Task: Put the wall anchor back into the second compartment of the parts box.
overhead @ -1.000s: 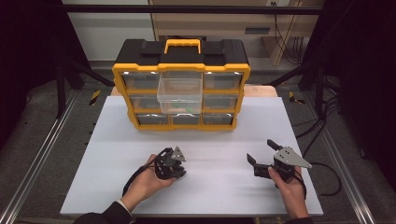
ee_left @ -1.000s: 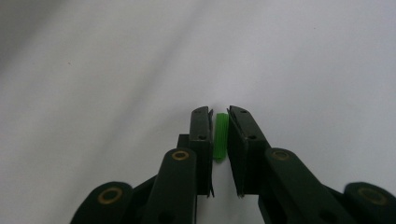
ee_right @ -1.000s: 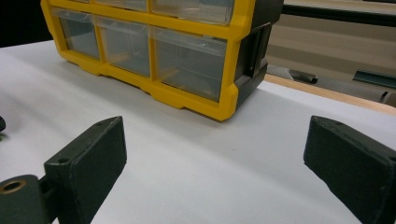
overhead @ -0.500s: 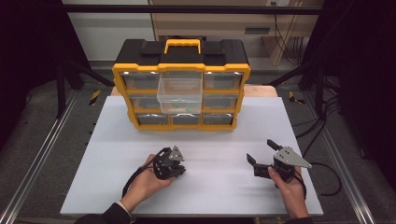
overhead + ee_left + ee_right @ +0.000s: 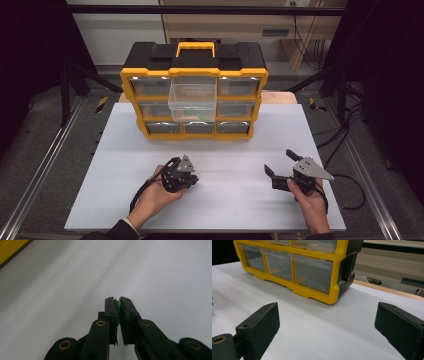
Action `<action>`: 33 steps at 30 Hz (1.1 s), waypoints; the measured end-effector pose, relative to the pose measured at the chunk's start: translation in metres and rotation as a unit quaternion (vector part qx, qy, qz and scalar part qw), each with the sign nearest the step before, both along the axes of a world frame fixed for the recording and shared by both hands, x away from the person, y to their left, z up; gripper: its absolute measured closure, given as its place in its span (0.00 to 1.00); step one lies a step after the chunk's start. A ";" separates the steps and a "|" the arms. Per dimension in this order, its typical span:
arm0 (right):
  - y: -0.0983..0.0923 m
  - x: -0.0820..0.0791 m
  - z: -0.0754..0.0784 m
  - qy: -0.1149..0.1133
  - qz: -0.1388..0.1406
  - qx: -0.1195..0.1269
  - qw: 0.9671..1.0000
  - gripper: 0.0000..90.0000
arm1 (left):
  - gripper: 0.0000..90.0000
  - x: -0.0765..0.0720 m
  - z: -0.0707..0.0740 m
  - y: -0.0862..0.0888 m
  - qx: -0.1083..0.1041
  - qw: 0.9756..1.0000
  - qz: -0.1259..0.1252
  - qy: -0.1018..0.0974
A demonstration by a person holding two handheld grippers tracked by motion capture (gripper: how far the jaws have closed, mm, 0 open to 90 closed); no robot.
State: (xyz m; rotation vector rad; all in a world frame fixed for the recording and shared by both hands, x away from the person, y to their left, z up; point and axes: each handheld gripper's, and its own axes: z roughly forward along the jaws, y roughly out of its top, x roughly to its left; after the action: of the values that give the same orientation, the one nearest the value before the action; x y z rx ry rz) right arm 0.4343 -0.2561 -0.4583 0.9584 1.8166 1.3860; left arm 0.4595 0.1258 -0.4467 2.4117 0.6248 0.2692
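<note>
My left gripper [image 5: 191,179] rests low over the white table [image 5: 225,145], left of centre, held in a hand. In the left gripper view its jaws stand nearly together, pinching a small flat green piece [image 5: 117,308]; the left gripper [image 5: 118,302] points across bare tabletop. My right gripper [image 5: 280,161] sits at the right of the table, open, with nothing between its fingers [image 5: 262,322]. The right gripper [image 5: 327,322] faces the yellow and black drawer cabinet [image 5: 312,270]. A clear middle drawer [image 5: 192,102] of the cabinet [image 5: 195,75] is pulled out, with something green inside.
The cabinet stands at the table's far edge with a yellow handle [image 5: 195,47] on top. Cables trail from both grippers toward the near edge. Metal rails [image 5: 40,170] run along both sides of the table, and a wooden board edge [image 5: 387,288] lies behind it.
</note>
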 end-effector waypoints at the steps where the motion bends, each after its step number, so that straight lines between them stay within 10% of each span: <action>1: 0.000 0.000 0.000 0.000 0.000 0.000 1.000 0.07 | 0.94 0.000 0.000 0.000 0.000 1.000 0.000 0.000; 23: 0.001 -0.001 0.001 -0.002 -0.001 0.005 1.000 0.07 | 0.94 -0.004 0.030 0.001 -0.029 0.999 0.008 -0.032; 25: 0.001 0.000 0.000 -0.003 -0.001 0.009 1.000 0.07 | 0.94 -0.008 0.032 -0.001 -0.049 0.998 0.036 -0.017; 33: 0.001 0.000 0.000 0.000 -0.002 0.004 1.000 0.07 | 0.94 -0.007 0.038 0.001 -0.047 0.998 0.014 -0.040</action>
State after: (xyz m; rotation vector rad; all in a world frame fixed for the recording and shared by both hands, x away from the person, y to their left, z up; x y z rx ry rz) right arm 0.4340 -0.2555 -0.4581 0.9654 1.8098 1.3915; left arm 0.4528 0.1270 -0.4091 2.2922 0.6214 0.3375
